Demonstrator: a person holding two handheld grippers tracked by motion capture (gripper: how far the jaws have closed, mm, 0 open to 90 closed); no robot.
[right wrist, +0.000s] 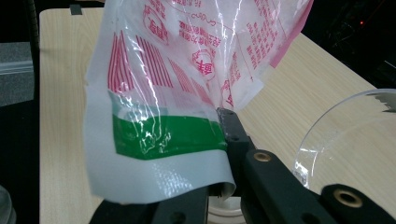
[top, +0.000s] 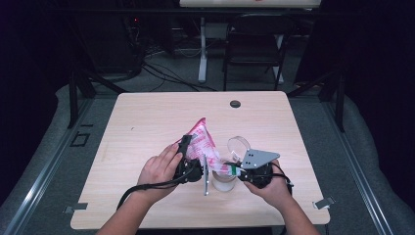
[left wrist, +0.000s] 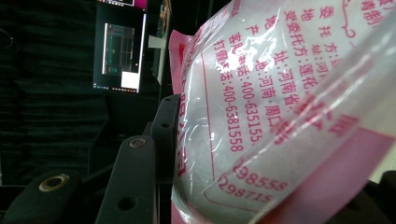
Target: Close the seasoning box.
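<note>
Clear plastic with pink print and a green band, the bag (top: 205,147) hangs above the table (top: 147,122) between my two grippers. Its long axis runs from the near right up to the far left corner. My right gripper (top: 238,172) is clamped on the near green end; my left gripper (top: 188,152) grips its side, jaws half apart.

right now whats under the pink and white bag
A clear round container stands on the table just below the bag's lower end, which the right gripper pinches. The bag and grippers cover much of it, so its contents cannot be made out.
</note>
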